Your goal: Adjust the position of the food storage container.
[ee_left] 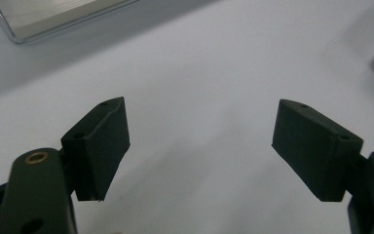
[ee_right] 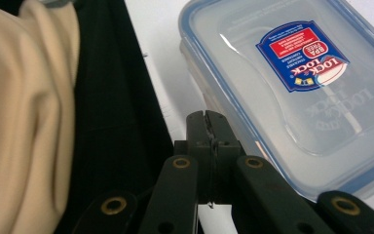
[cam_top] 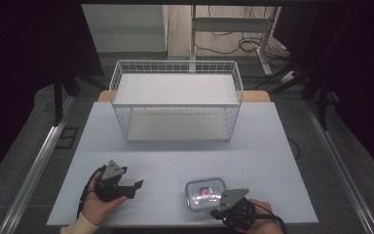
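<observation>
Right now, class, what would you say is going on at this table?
A person sits at a white table with a claw in each hand. The left claw is open over bare tabletop, holding nothing. The right claw is shut with nothing between its jaws, resting beside a clear plastic container with a blue-rimmed lid, which lies flat on the table near the front edge. Farther back stands a white wire basket with nothing seen inside. Nothing is being gripped at this moment.
</observation>
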